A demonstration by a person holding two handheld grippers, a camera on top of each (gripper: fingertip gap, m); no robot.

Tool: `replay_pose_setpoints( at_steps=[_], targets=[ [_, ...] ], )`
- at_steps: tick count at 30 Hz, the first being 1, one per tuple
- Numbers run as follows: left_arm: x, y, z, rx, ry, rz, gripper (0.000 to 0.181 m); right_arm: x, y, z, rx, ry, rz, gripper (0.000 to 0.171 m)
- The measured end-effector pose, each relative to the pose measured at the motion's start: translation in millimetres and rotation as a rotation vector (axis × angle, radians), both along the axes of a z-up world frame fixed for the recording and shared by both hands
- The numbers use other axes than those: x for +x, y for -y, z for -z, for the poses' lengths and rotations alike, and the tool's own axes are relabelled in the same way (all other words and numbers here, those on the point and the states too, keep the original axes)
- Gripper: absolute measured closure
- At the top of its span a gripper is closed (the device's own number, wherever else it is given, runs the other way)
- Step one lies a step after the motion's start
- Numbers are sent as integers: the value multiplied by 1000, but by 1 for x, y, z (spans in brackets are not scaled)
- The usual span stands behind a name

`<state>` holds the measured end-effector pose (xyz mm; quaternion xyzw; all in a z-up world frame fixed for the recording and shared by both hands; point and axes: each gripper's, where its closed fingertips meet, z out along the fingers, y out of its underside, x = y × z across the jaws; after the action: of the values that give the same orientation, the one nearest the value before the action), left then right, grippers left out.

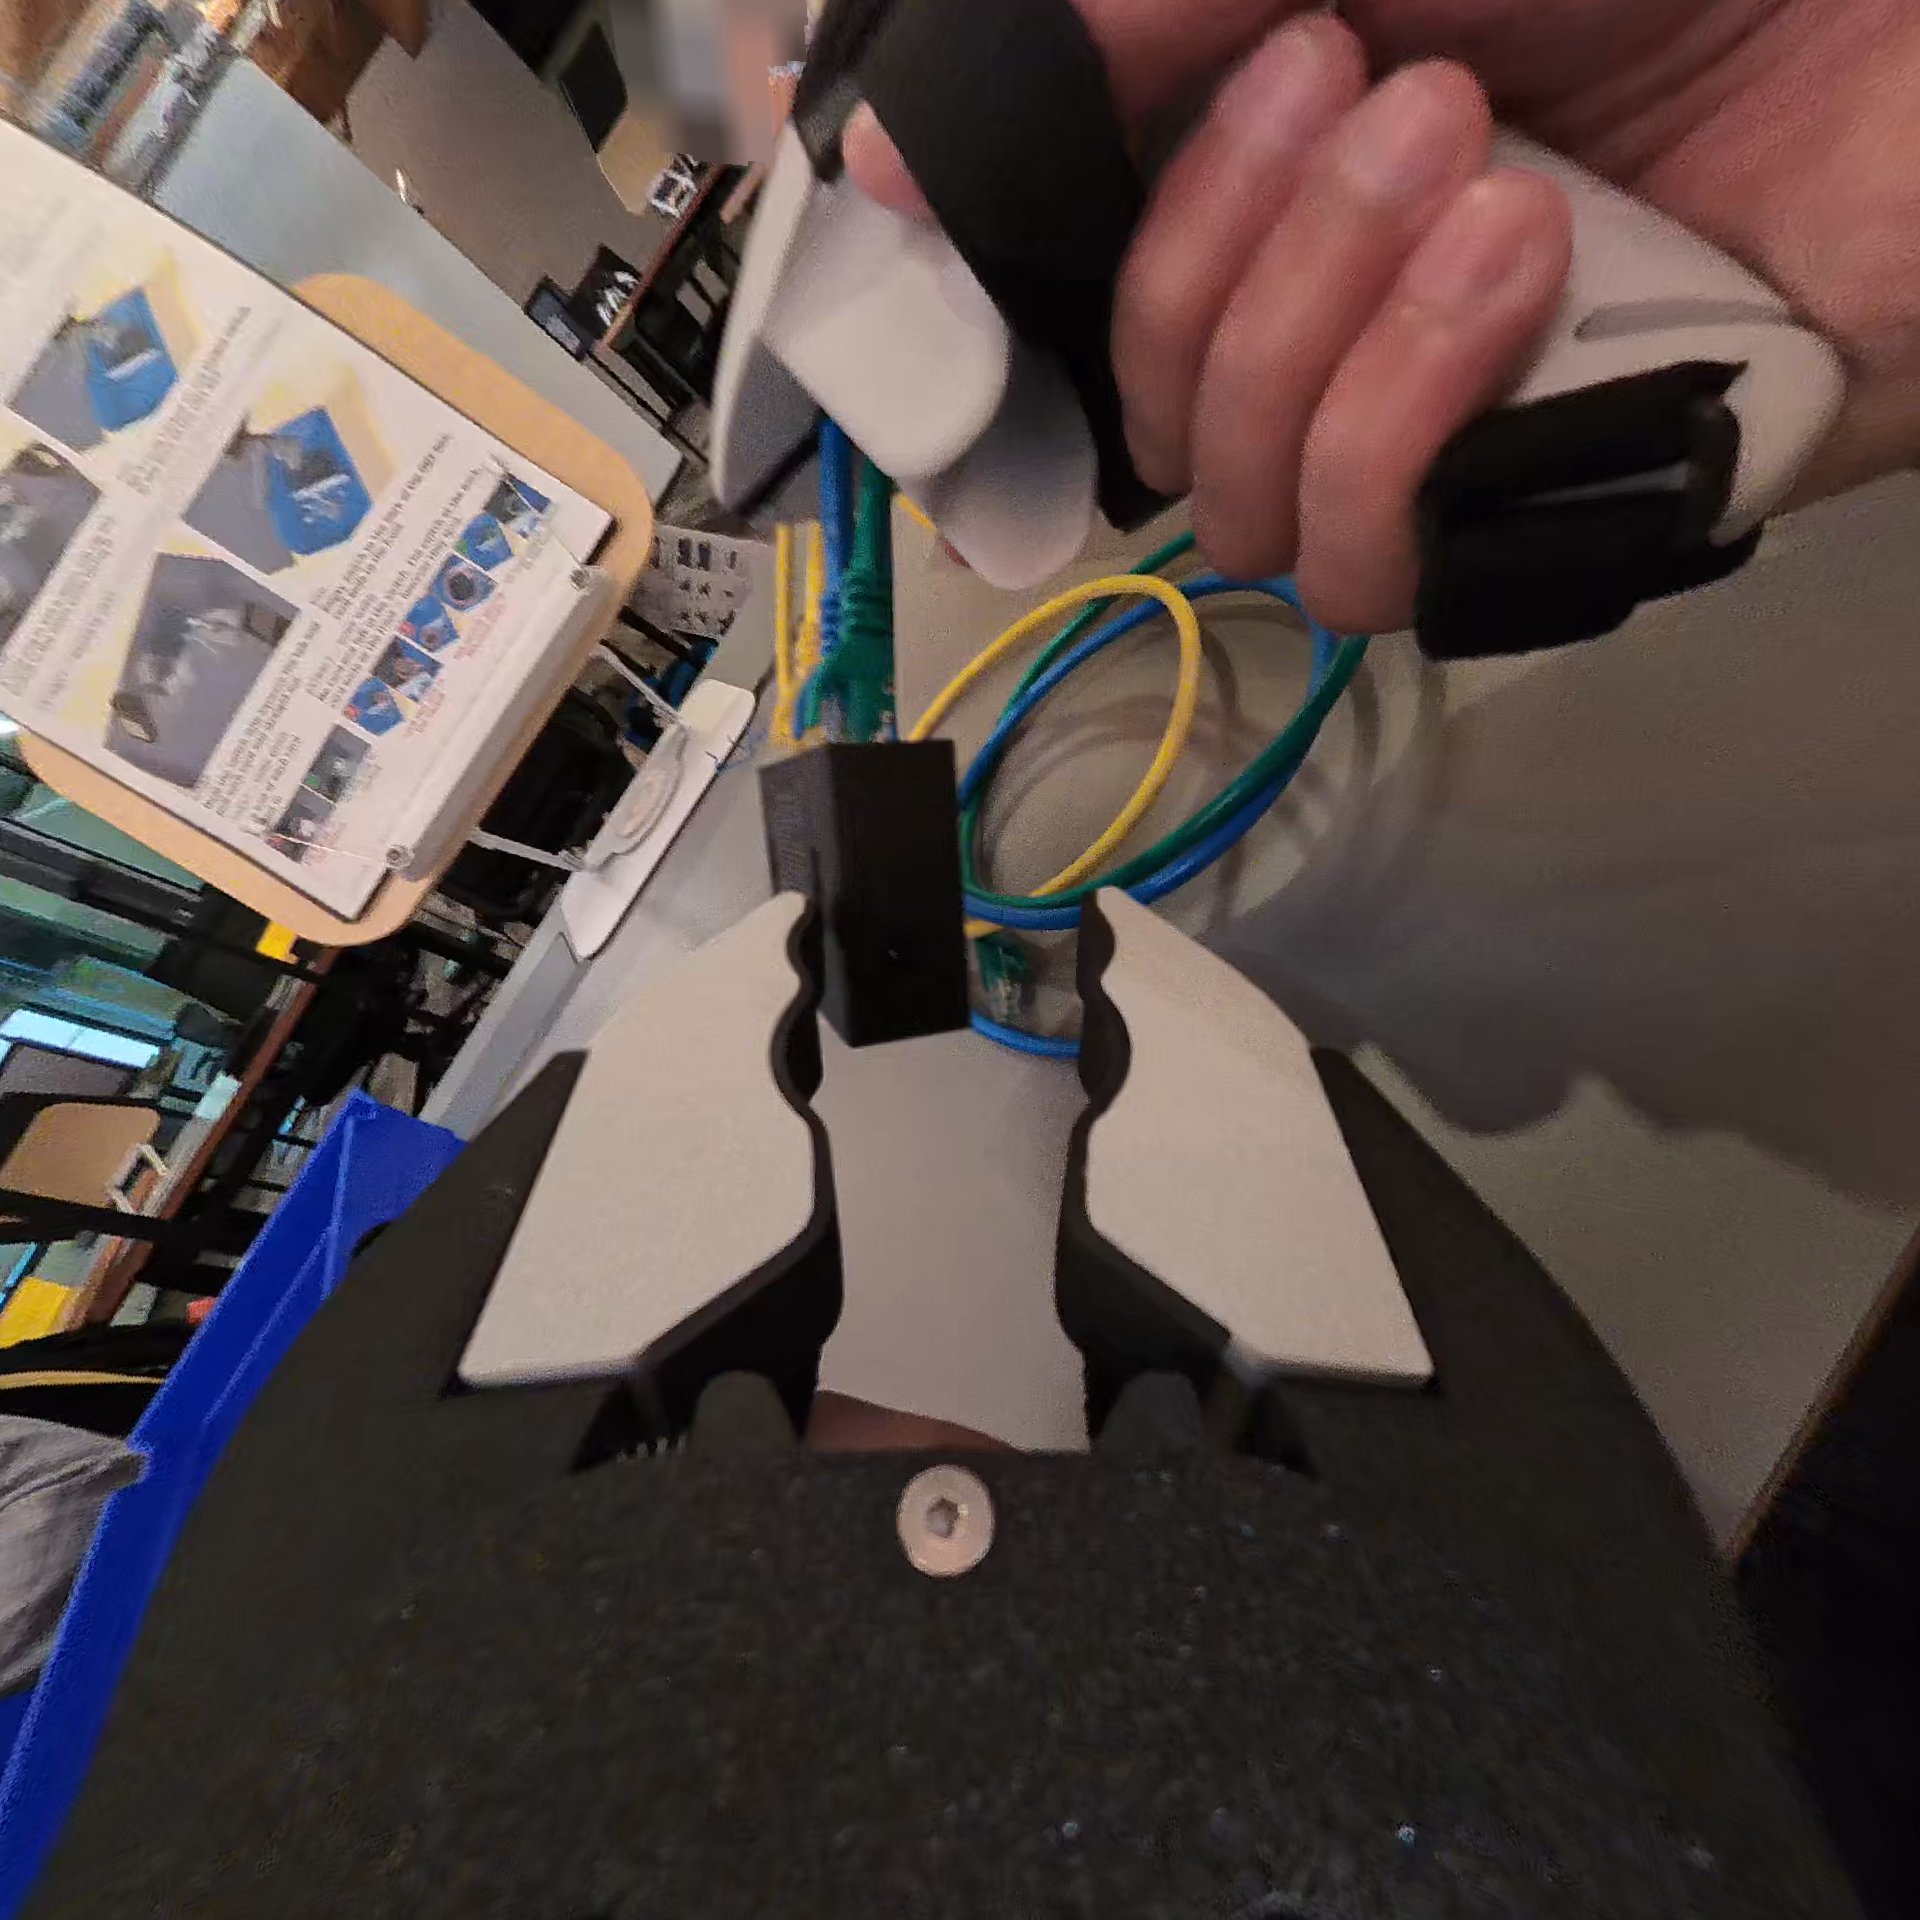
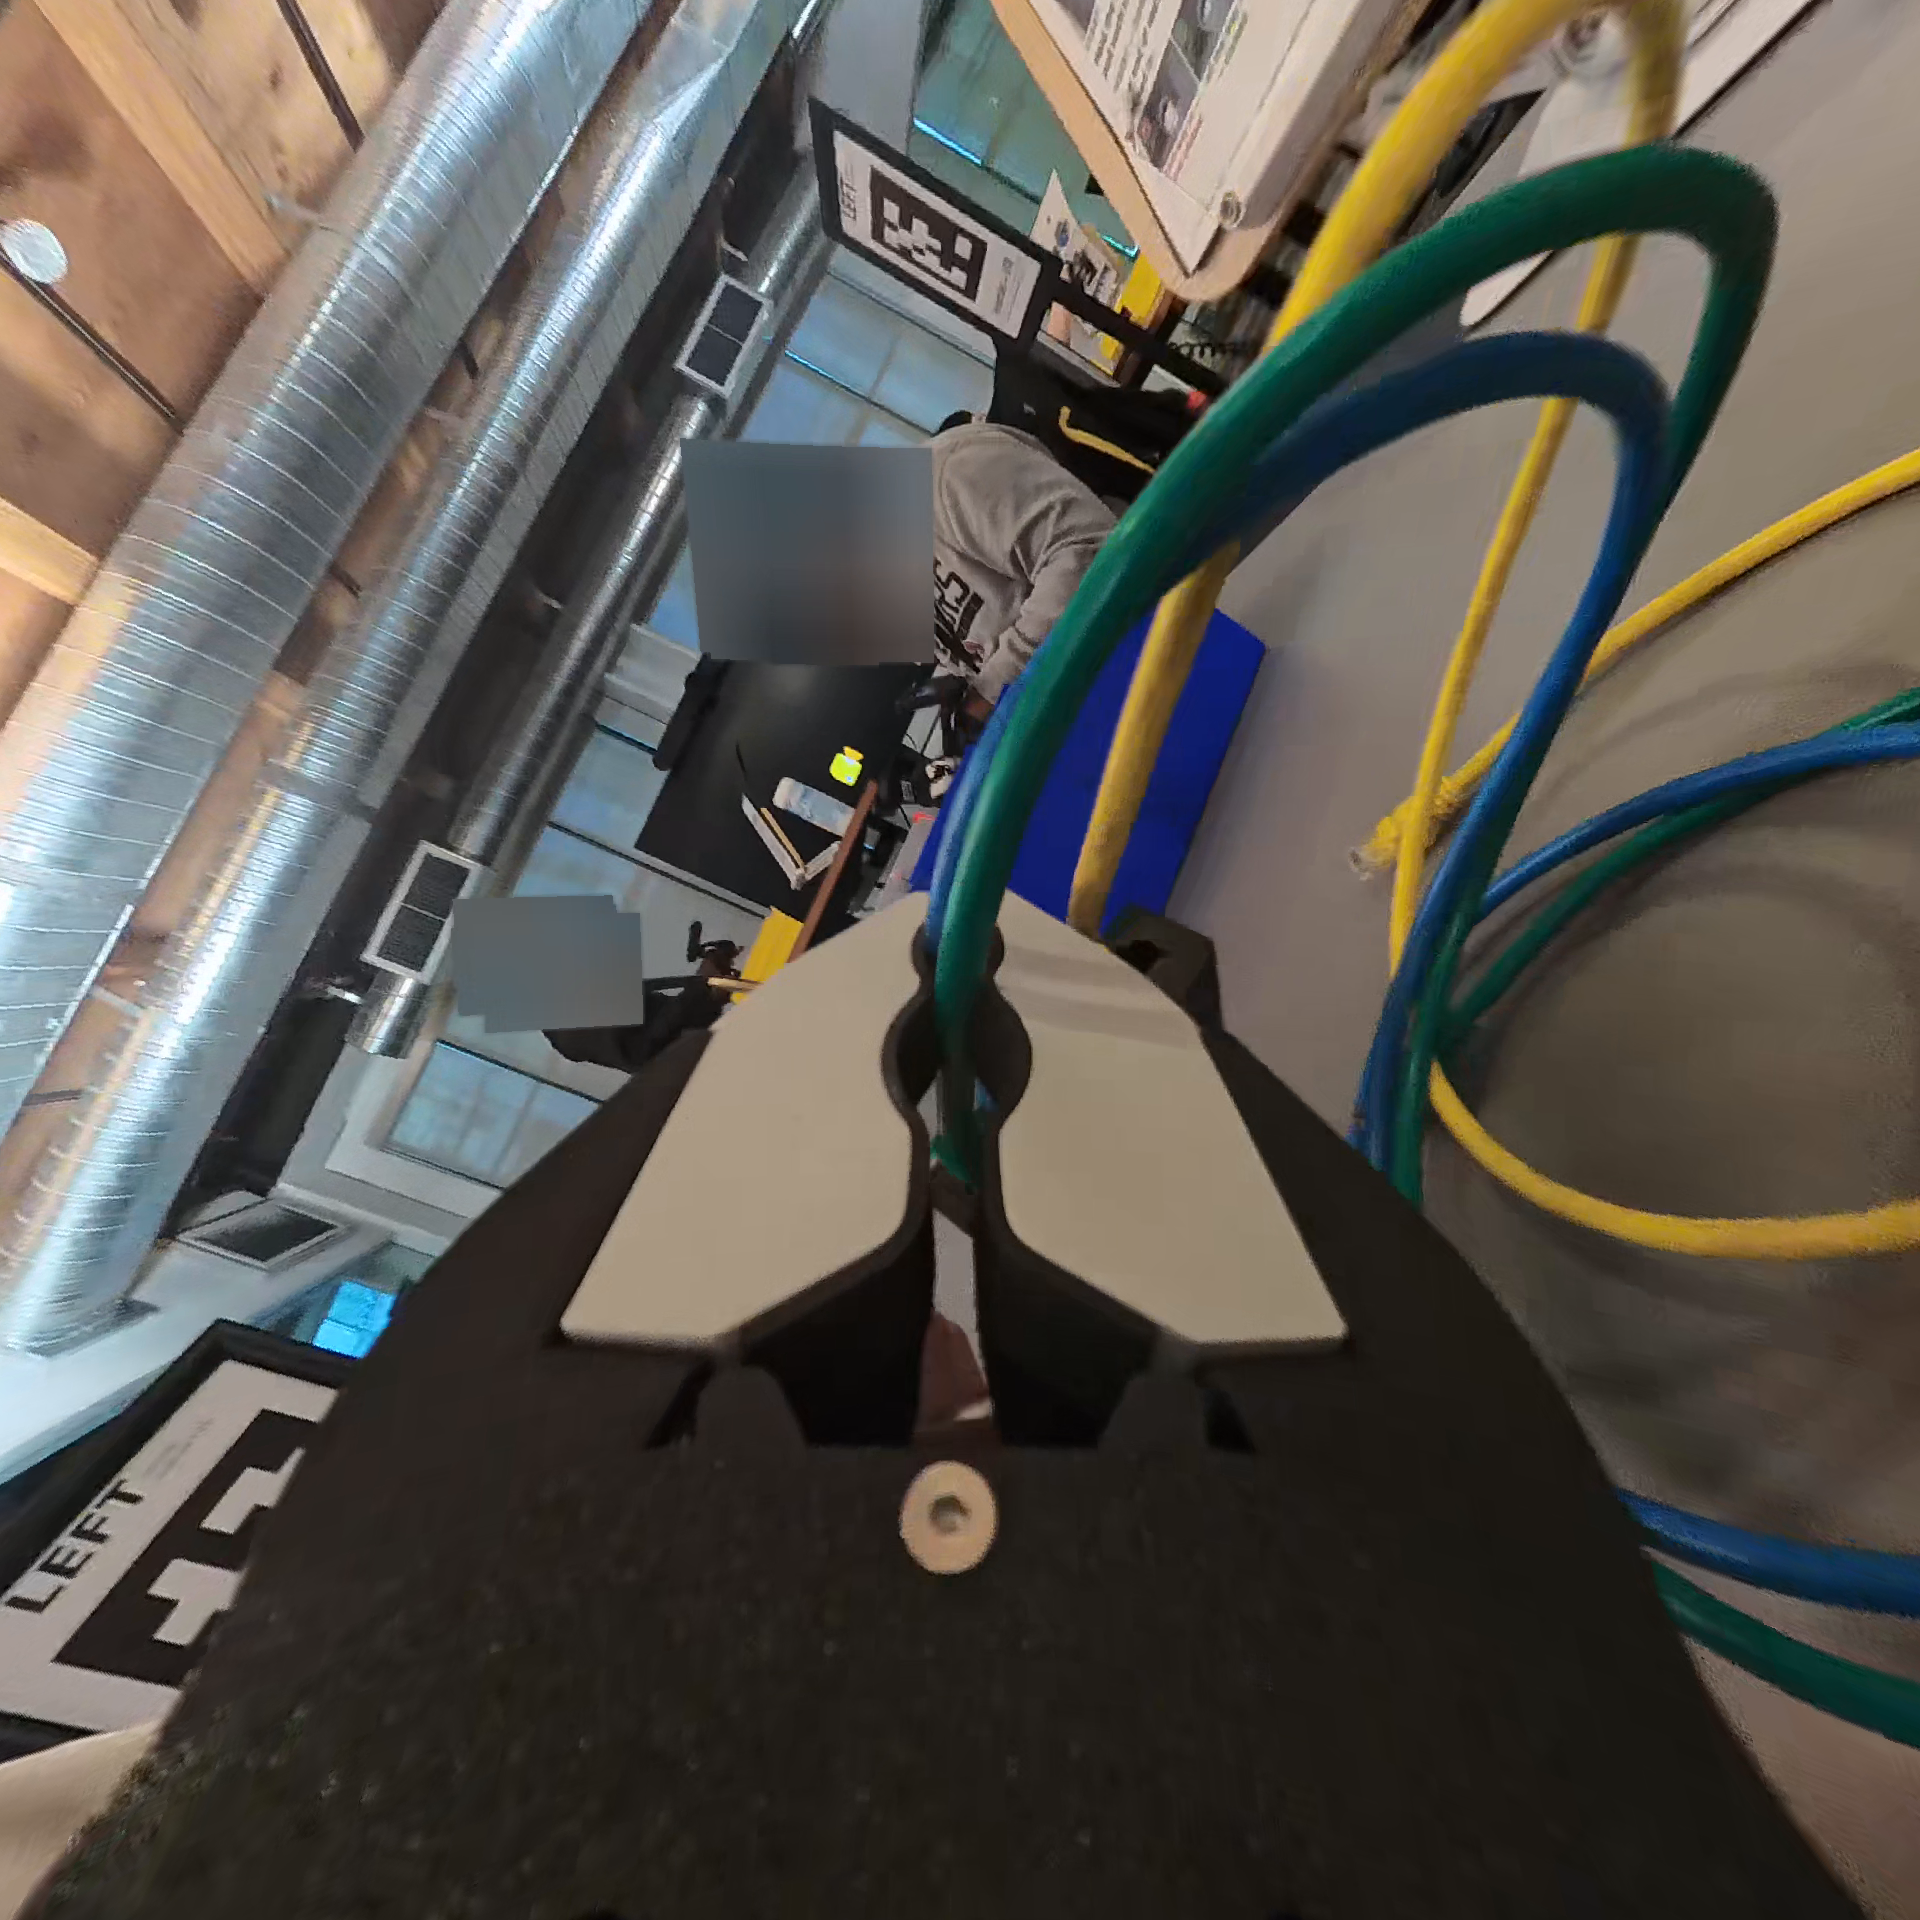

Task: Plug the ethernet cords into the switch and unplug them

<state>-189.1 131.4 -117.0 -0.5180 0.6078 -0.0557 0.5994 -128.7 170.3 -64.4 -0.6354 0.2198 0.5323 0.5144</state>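
A small black switch [image 1: 868, 883] stands on the grey table, between the fingertips of my left gripper [image 1: 945, 925]. The jaws are open, wider than the switch, with the left finger [image 1: 727, 1091] close against it. Green [image 1: 857, 634], blue [image 1: 831, 582] and yellow [image 1: 788, 623] ethernet cords run into its far end and coil on the table behind. My right gripper [image 1: 862, 499], held by a hand, hovers over those plugs. In the right wrist view my right gripper [image 2: 961, 997] is shut on the green cord [image 2: 1351, 301], next to the blue cord [image 2: 1558, 364] and yellow cord [image 2: 1143, 727].
An instruction sheet on a wooden board [image 1: 291, 582] stands at the left. A blue bin [image 1: 260, 1299] sits by the table's left edge and also shows in the right wrist view [image 2: 1195, 748]. A loose yellow plug [image 2: 1382, 842] lies on the table [image 1: 1610, 935]. A person in a grey hoodie [image 2: 1008, 540] stands far off.
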Motion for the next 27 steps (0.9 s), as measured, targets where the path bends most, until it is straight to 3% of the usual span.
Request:
replay_pose_setpoints(
  at_steps=[6, 12, 15, 19, 21, 24, 27],
  targets=[
    [5, -27, 7, 40, -44, -136, 131, -21, 7, -7, 8, -30, -55, 169],
    [-6, -66, 4, 166, -100, -265, 145, -52, 16, -4, 4, -8, -105, 169],
    [-13, -73, 3, 140, -140, -224, 147, -60, 18, -3, 8, 16, -138, 168],
    [-17, -75, -5, 265, -179, -200, 149, -62, 18, -4, 28, 78, -195, 168],
    [-20, -79, -4, 260, -193, -183, 149, -69, 20, 0, 43, 156, -263, 165],
    [-28, -93, 0, 204, -204, -178, 149, -68, 22, 9, 53, 295, -339, 149],
    [-35, -113, 2, 34, -164, -182, 150, -57, 23, 14, 45, 416, -358, 138]
  ],
)
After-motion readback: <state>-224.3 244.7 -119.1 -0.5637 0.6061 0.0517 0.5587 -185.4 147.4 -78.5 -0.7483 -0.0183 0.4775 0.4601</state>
